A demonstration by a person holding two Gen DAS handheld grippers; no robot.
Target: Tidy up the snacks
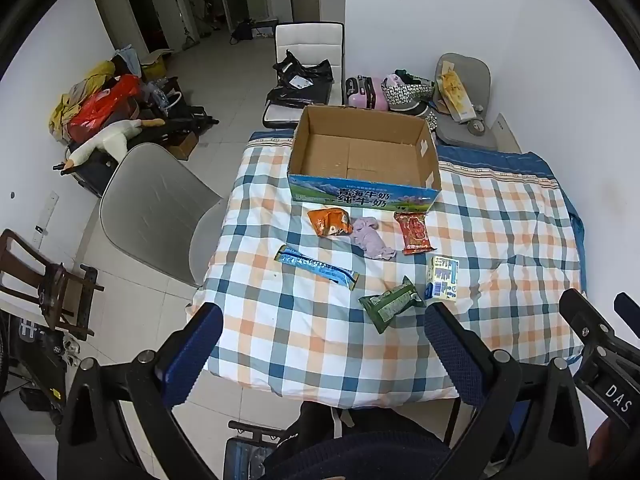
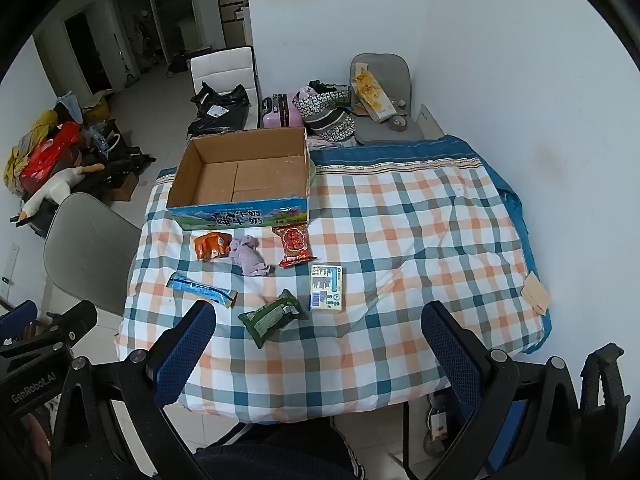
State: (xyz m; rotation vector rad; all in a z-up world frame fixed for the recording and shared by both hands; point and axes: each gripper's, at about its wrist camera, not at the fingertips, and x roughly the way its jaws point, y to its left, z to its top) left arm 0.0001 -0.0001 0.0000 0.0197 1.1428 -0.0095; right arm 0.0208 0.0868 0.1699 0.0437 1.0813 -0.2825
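Observation:
An open, empty cardboard box (image 1: 364, 156) (image 2: 240, 176) stands at the far side of the checked tablecloth (image 1: 500, 240) (image 2: 420, 240). In front of it lie an orange packet (image 1: 330, 221) (image 2: 212, 245), a crumpled purple cloth (image 1: 370, 237) (image 2: 250, 260), a red packet (image 1: 414, 232) (image 2: 294, 246), a long blue bar (image 1: 316, 267) (image 2: 202, 289), a pale yellow carton (image 1: 442, 278) (image 2: 327, 288) and a green packet (image 1: 390, 303) (image 2: 274, 316). My left gripper (image 1: 324, 328) and right gripper (image 2: 316, 320) hover open above the table's near edge, holding nothing.
A grey chair (image 1: 156, 208) (image 2: 88, 248) stands at the table's left. Behind the table are a white chair with black bags (image 1: 304, 76), a pink suitcase (image 2: 280, 114) and another grey chair (image 2: 380, 96). Clutter lines the left wall (image 1: 104, 112). The white wall is close on the right.

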